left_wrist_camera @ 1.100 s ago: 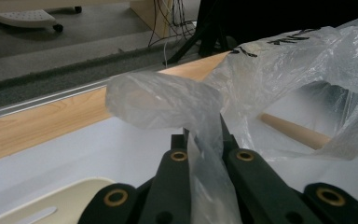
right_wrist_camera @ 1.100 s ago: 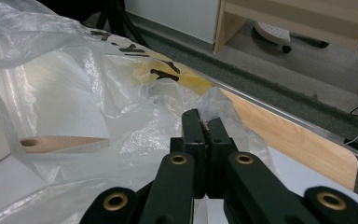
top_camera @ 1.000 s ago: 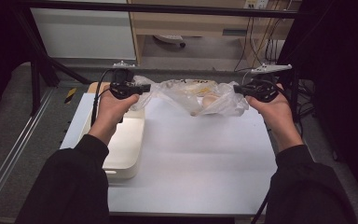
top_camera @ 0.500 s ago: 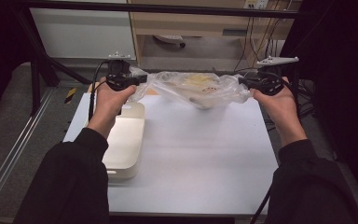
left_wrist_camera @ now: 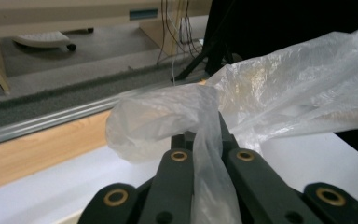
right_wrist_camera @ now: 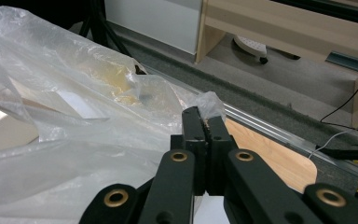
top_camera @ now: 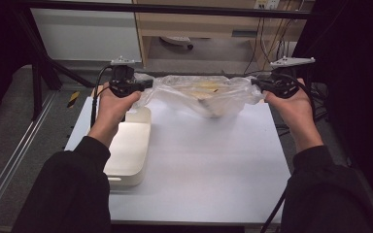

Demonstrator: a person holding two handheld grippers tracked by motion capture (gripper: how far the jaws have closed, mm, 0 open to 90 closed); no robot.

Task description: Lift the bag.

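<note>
I see clear crinkled plastic bag [top_camera: 201,92] stretched between both grippers, hanging above far edge of white table [top_camera: 209,165]. Left gripper [top_camera: 148,83] clamped on one bag end — right gripper [top_camera: 255,83] pinching other. Cream rectangular tray [top_camera: 128,145] near left forearm.

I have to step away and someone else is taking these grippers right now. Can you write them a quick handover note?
Left gripper: shut on the left end of the clear plastic bag.
Right gripper: shut on the bag's right end.
The bag is stretched between the two grippers at the far edge of the white table, sagging in the middle; something pale and yellowish is inside, too unclear to name. A cream tray sits on the table under the left forearm.
Done: both ends gripped, bag held up.
Left: probably setting the bag down, perhaps in the tray.
</note>
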